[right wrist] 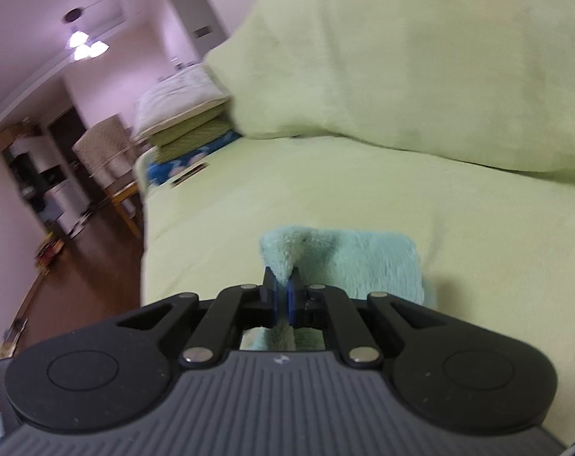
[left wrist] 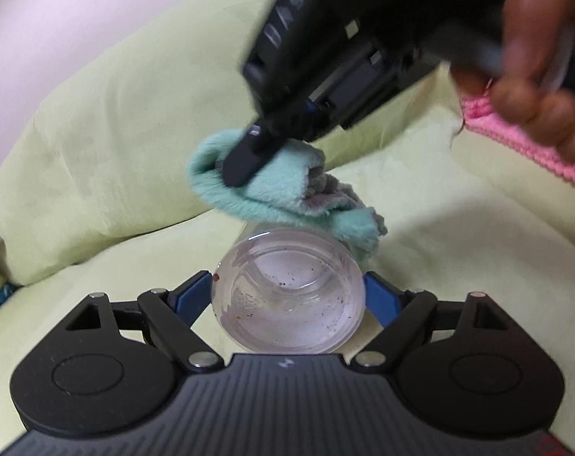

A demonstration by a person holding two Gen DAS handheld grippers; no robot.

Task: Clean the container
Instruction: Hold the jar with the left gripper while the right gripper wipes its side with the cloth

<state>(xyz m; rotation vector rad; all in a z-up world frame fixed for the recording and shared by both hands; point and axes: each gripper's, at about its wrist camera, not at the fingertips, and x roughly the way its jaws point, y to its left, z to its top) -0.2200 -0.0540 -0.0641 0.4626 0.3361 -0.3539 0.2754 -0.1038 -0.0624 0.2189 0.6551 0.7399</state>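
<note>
Both claws are busy. Left claw (left wrist: 287, 292) is clamped on a clear jar (left wrist: 287, 292), its blue pads (left wrist: 378, 296) pressing the jar's sides from left and right, so the jar sits squarely between the fingers with its round base turned back toward the claw's body. That base looks cloudy and smeared, with a swirl of dried film and small reddish-brown specks scattered across it, plus one red fleck at its left edge. No label or brand can be read on the jar.

Right claw (right wrist: 282, 288) has its fingers drawn nearly together, pinching a fold of a fluffy mint-green cloth (right wrist: 367, 262); most of the cloth spreads out ahead of the tips and to their right. Seen from the left claw, this cloth (left wrist: 272, 190) hangs bunched just beyond the far end of the jar, its lower edge touching or nearly touching it, with a greyish patch in its folds. White lettering on the right claw's black body is too blurred to read. A hand (left wrist: 534, 64) grips that claw's handle, up and to the right.

Pale green bedding (left wrist: 439, 228) lies below both claws.
</note>
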